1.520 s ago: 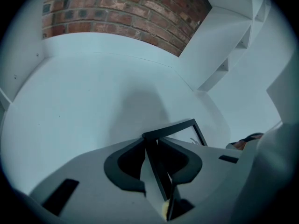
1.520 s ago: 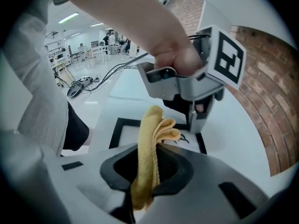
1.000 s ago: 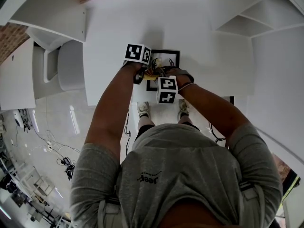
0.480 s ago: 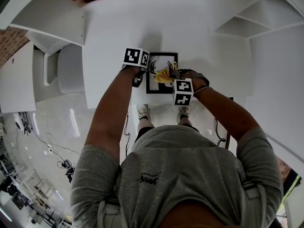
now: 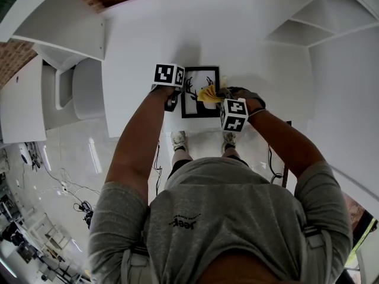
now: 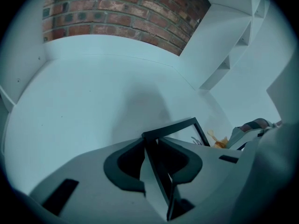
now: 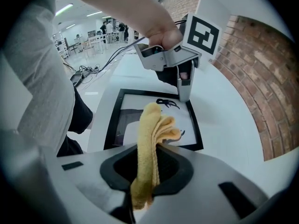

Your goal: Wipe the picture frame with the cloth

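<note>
The black picture frame (image 5: 200, 108) lies flat on the white table (image 5: 148, 34), near its front edge. My left gripper (image 5: 176, 98) is shut on the frame's left border; in the left gripper view that black border (image 6: 182, 125) runs up from between the jaws (image 6: 152, 143). My right gripper (image 5: 218, 97) is shut on a folded yellow cloth (image 5: 208, 94), which rests on the right part of the frame. In the right gripper view the cloth (image 7: 150, 129) sticks out of the jaws (image 7: 148, 150) over the white picture (image 7: 140, 101), with the left gripper (image 7: 183, 94) at the far border.
White shelving (image 5: 308, 22) stands to the right of the table. A white rounded seat (image 5: 86, 87) sits to its left. A brick wall (image 6: 117, 13) runs behind the table. The person's feet (image 5: 177, 138) are below the front edge.
My right gripper has carried the cloth to the right across the frame, from its left part to its right side. The left gripper has kept its hold in place.
</note>
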Tool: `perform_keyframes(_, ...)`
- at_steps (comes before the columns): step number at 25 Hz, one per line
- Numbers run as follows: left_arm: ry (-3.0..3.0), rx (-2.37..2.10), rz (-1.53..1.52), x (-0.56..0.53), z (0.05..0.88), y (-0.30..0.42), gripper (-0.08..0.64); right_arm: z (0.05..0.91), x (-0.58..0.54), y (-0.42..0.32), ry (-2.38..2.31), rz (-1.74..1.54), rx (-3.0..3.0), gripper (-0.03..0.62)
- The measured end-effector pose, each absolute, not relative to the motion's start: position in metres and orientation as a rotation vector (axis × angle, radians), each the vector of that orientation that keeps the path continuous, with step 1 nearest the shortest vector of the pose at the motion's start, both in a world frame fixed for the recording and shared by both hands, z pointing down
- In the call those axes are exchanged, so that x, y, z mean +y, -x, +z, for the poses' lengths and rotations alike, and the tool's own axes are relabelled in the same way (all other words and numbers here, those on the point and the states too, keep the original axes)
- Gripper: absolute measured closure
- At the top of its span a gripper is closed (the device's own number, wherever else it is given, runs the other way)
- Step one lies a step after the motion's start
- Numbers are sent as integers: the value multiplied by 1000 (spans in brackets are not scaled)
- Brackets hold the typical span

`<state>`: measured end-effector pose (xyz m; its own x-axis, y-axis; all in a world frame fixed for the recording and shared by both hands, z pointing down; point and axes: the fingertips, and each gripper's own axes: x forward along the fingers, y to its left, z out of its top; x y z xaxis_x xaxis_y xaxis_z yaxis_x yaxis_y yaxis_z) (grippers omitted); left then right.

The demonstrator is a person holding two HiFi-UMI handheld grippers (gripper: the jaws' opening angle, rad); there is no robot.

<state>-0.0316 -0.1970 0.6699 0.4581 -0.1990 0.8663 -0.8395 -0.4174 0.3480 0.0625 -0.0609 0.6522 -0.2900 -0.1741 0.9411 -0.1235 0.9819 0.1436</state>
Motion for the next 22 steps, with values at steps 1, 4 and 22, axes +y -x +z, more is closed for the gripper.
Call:
perform_keyframes(1,-1871,-887,977,-196,671,32,453,653,-61,-62,-214,-57,-1871,532)
perform_keyframes(4,-1839,-879,1022,-192,672,33,453,654,-59,-61,-200,-67,-1870,532)
perform_keyframes(22,-2544,-54,1451,-192,662,-40,458,654,-60,-62,-194,-89,-1911,532)
